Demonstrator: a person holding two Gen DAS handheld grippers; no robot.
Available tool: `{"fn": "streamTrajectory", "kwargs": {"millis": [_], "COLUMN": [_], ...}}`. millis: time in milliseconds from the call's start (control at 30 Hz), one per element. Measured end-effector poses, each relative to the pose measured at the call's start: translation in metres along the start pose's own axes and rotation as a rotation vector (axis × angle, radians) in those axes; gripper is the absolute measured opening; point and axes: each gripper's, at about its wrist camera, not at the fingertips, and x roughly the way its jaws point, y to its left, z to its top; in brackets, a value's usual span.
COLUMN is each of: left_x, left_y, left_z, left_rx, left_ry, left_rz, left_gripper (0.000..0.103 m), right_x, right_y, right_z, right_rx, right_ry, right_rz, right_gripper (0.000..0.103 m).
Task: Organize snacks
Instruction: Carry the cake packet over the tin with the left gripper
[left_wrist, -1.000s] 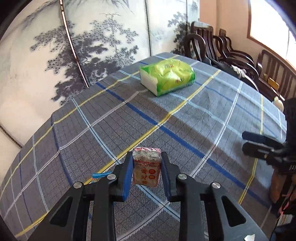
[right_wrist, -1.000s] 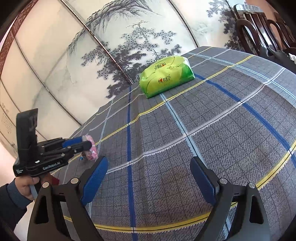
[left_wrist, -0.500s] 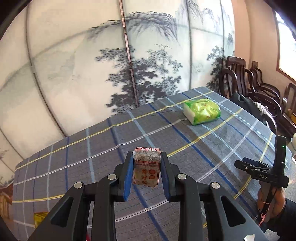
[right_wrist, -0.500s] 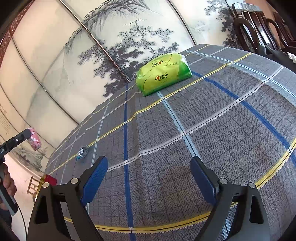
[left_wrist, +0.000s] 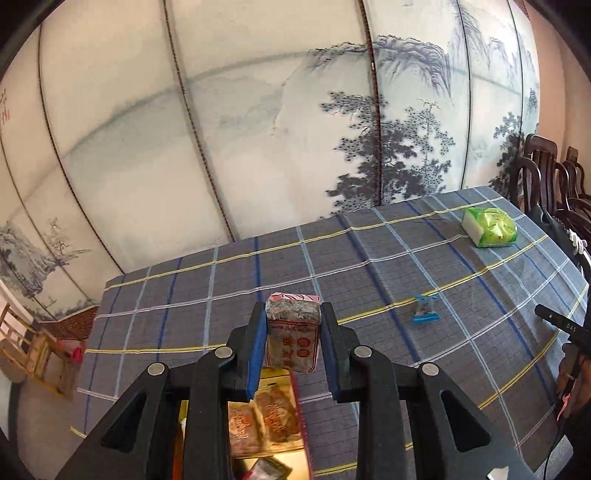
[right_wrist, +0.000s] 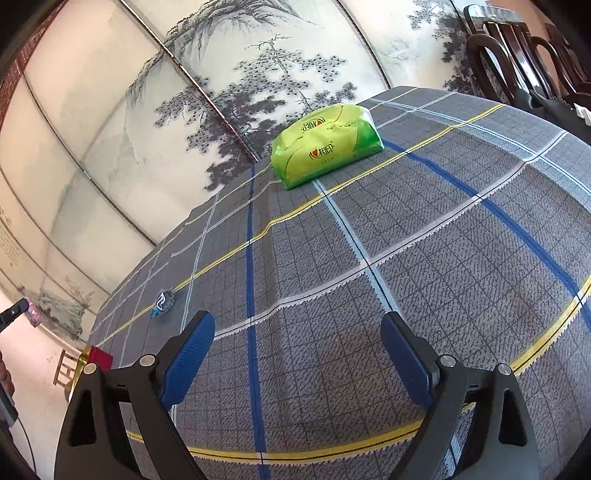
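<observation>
My left gripper (left_wrist: 293, 343) is shut on a small wrapped snack block (left_wrist: 292, 338) with red print, held in the air above a gold-lined box (left_wrist: 267, 417) that holds several brown snack packets at the table's near edge. A small blue-wrapped candy (left_wrist: 425, 314) lies on the plaid tablecloth, right of the block; it also shows in the right wrist view (right_wrist: 165, 302). My right gripper (right_wrist: 295, 354) is open and empty, low over the cloth. The left gripper's tip with the snack shows at the far left of the right wrist view (right_wrist: 33, 314).
A green tissue pack (right_wrist: 327, 146) lies at the far side of the table (right_wrist: 443, 258), also in the left wrist view (left_wrist: 489, 226). A painted folding screen (left_wrist: 258, 129) stands behind. Dark wooden chairs (left_wrist: 546, 184) stand at the right. A wooden stool (left_wrist: 33, 350) stands on the floor at the left.
My left gripper has lifted and pulled back left with the snack block, now above the gold box. The blue candy is left on the cloth. My right gripper has stayed put.
</observation>
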Motion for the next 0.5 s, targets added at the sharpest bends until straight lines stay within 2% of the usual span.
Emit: {"fn": "streamTrajectory", "kwargs": {"millis": [267, 500], "left_x": [-0.010, -0.006], "left_y": [0.047, 0.063], "left_z": [-0.016, -0.055], "left_rx": [-0.054, -0.104], "left_ry": [0.030, 0.106], "left_rz": [0.056, 0.044], "left_gripper": [0.024, 0.024], "right_x": [0.000, 0.001], "right_y": [0.000, 0.000], "right_z": [0.000, 0.000], "right_rx": [-0.001, -0.001], "right_ry": [0.001, 0.001], "right_rz": [-0.001, -0.001], "right_gripper": [0.092, 0.092]}}
